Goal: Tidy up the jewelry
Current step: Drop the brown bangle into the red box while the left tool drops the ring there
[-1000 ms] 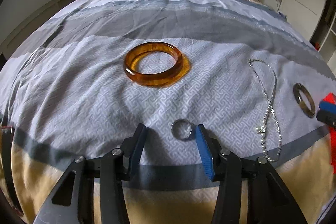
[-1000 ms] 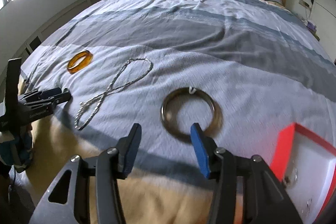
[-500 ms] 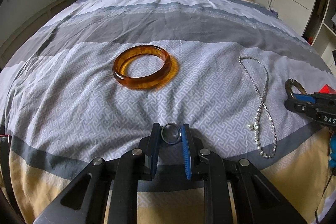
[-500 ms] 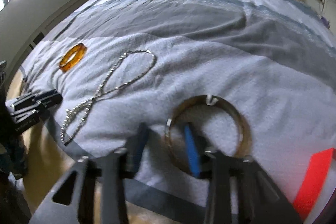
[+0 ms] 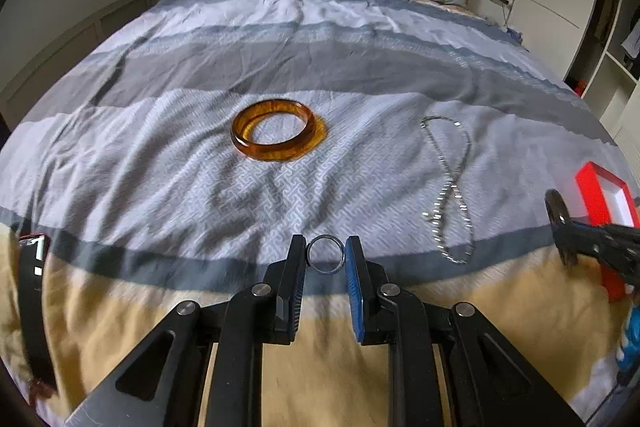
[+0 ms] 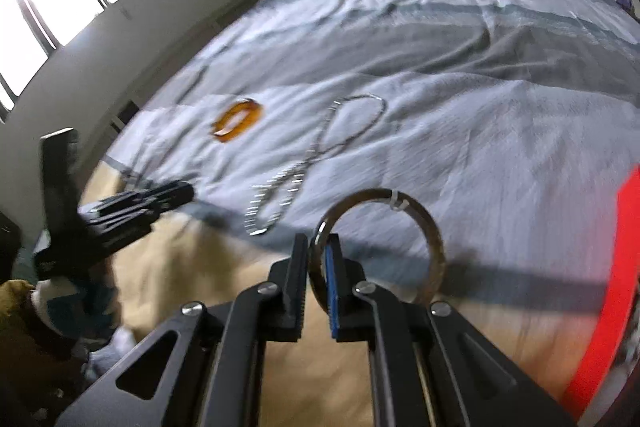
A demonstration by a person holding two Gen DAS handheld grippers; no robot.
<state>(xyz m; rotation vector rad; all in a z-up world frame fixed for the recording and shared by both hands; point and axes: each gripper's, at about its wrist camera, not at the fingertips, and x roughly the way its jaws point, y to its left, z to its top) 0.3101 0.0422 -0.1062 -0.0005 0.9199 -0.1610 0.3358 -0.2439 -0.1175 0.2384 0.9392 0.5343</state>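
Rings are now off the bed in both grippers. Half a second ago the left gripper (image 5: 326, 254) was only closing around the small silver ring (image 5: 325, 253) on the blanket; now its fingers are squeezing the ring from both sides and holding it up above the yellow stripe at the near edge of the bed (image 5: 280, 59). The orange bangle (image 5: 273, 129) is lying where it was, in the middle of the grey patterned band, and the bead necklace (image 5: 448, 187) is lying untouched toward the right edge.

The right gripper (image 6: 317, 251) is pinching the rim of the big dark bangle (image 6: 400, 247), and this bangle is now standing up off the blanket instead of lying flat. The red box (image 5: 604, 193) is waiting at the near right corner of the bed, so both pieces are probably going there next. Two pieces are picked up, and two are left on the bed.

The right view is blurry from moving fast, so the small white thing on top of the dark bangle is hard to make out. Only a red edge of the box is showing there, so what is inside is hidden. The dark strap thing (image 5: 34, 307) at the far left is cut off.
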